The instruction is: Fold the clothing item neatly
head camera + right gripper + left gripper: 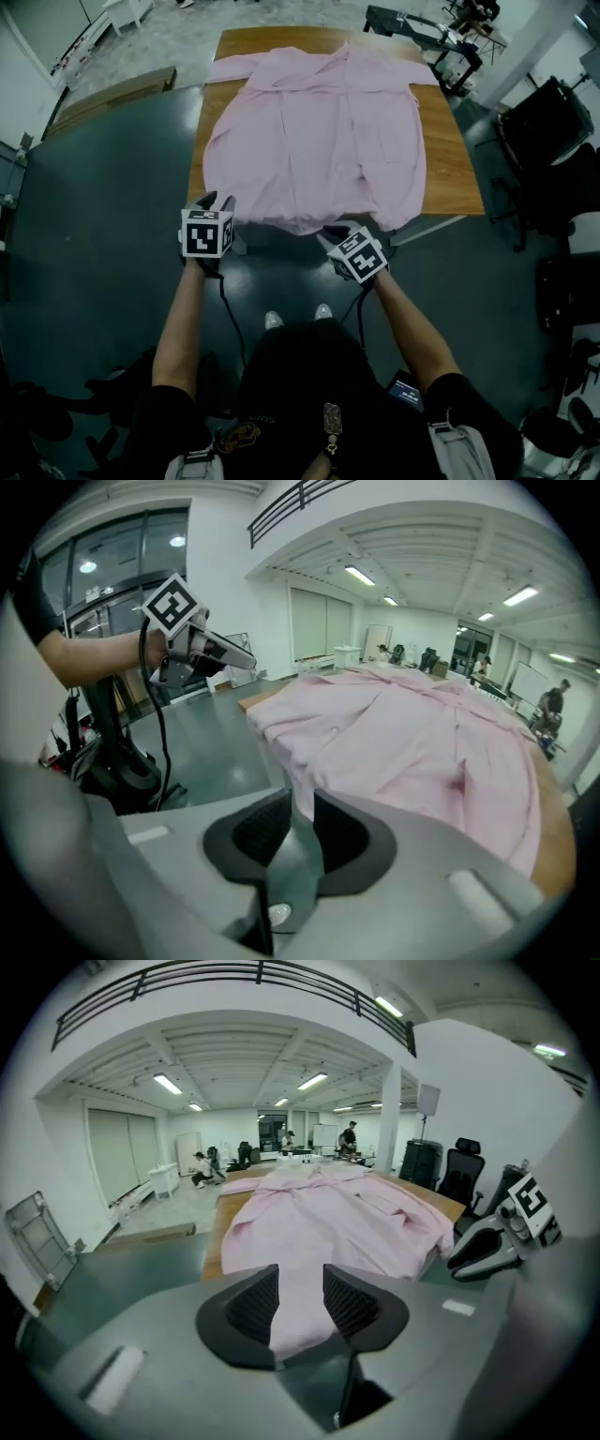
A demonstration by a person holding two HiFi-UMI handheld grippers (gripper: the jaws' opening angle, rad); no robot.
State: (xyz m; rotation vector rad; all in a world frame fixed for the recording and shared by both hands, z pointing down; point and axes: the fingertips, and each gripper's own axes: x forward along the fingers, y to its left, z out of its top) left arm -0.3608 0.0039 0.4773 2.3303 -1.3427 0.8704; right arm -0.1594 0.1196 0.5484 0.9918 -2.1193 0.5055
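A pink shirt (314,141) lies spread flat, collar at the far end, on a wooden table (450,159); its near hem hangs over the front edge. My left gripper (216,201) is at the hem's near left corner. In the left gripper view its jaws (300,1290) stand wide apart, open, with the pink hem (300,1269) lying loose between them. My right gripper (345,229) is at the near right part of the hem. Its jaws (302,822) stand a narrow gap apart, open, with the shirt's edge (302,780) just beyond the tips.
Dark grey floor surrounds the table. Black office chairs (553,141) stand to the right, and a bench with equipment (422,37) at the back right. A wooden board (112,98) lies on the floor at the left. The person's shoes (295,319) are near the table's front edge.
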